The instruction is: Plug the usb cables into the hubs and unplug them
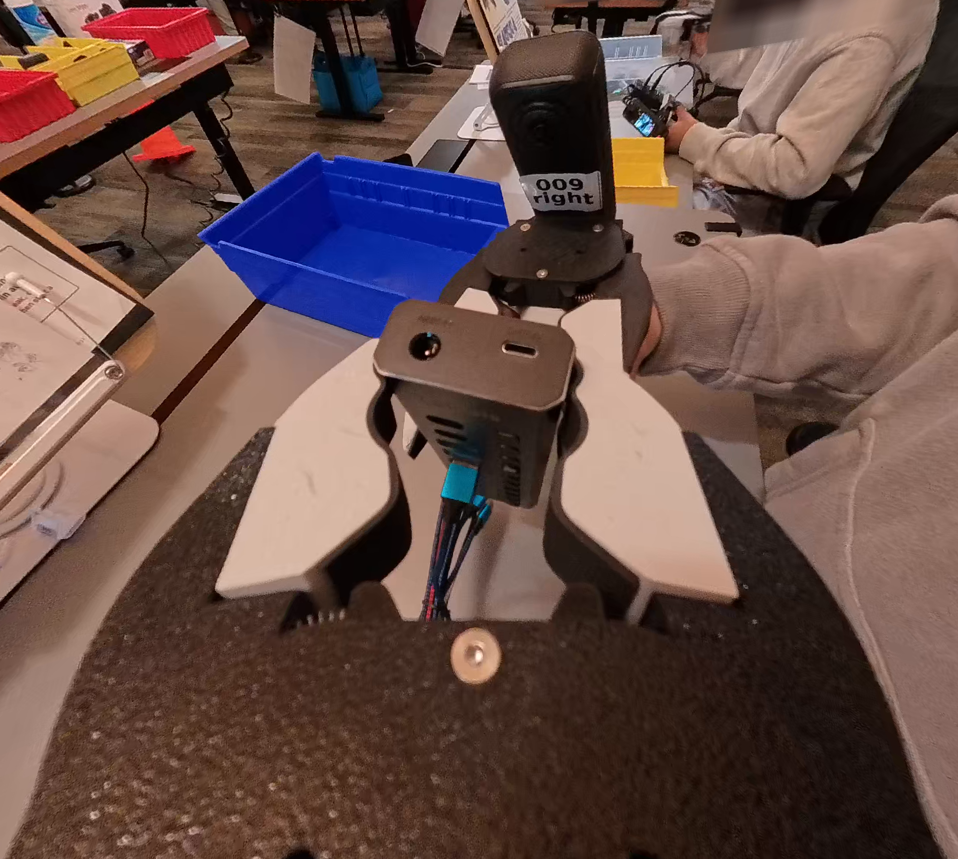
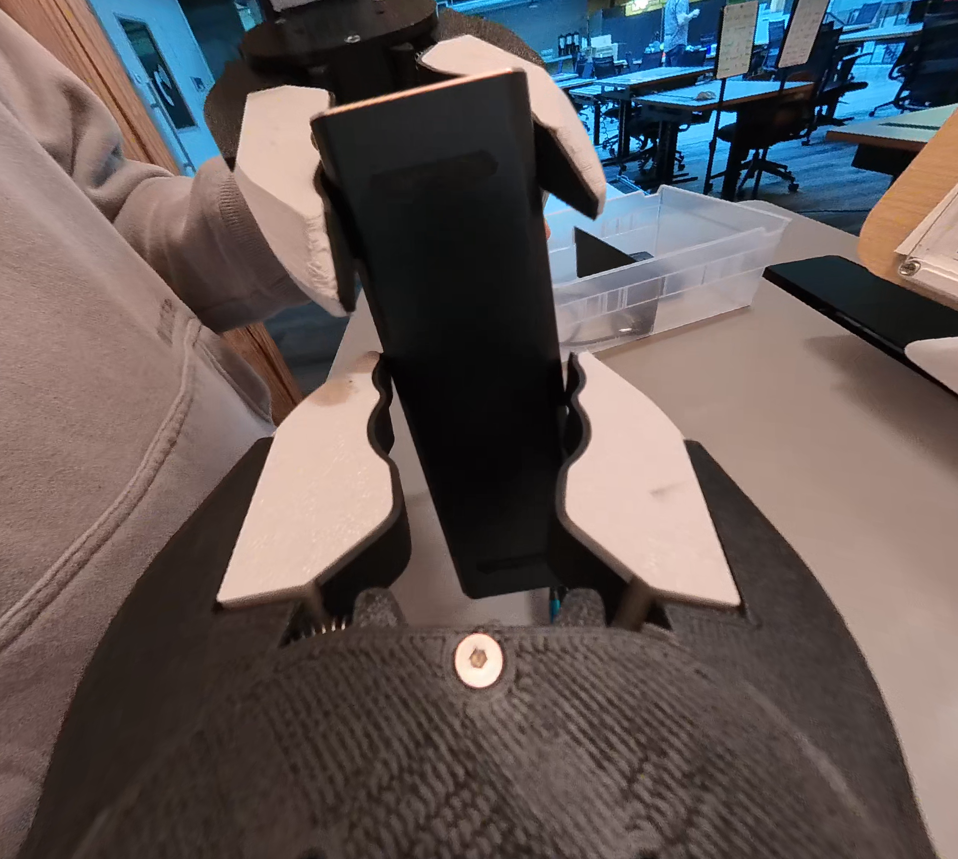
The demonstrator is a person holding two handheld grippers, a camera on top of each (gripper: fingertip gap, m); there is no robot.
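Grey table top [image 1: 207, 316] carries the work area, inside an open office with rows of desks behind. At the table's far left edge, as the left wrist view shows it, a blue bin [image 1: 357, 243] sits open. In the right wrist view a clear plastic bin [image 2: 674, 253] stands near the far edge of the table, and a flat black slab [image 2: 855, 295] lies toward the right edge.

Left gripper [image 1: 474, 399] is closed on the dark hub [image 1: 474, 367]: its white fingers [image 1: 321, 481] press both long sides of the housing just below the end plate. That end plate faces the camera and shows one round socket and one small oval port. A USB cable [image 1: 456, 523] with a teal plug is seated in the hub's slotted face, and its braided lead runs down between the fingers.

Right gripper [image 2: 474, 399] is also clamped on the hub [image 2: 466, 316], on the opposite end of the same body; its fingers [image 2: 321, 481] contact both sides. The hub is held off the table, between the two grippers, tilted. A grey sleeve [image 1: 777, 305] shows behind the right gripper.
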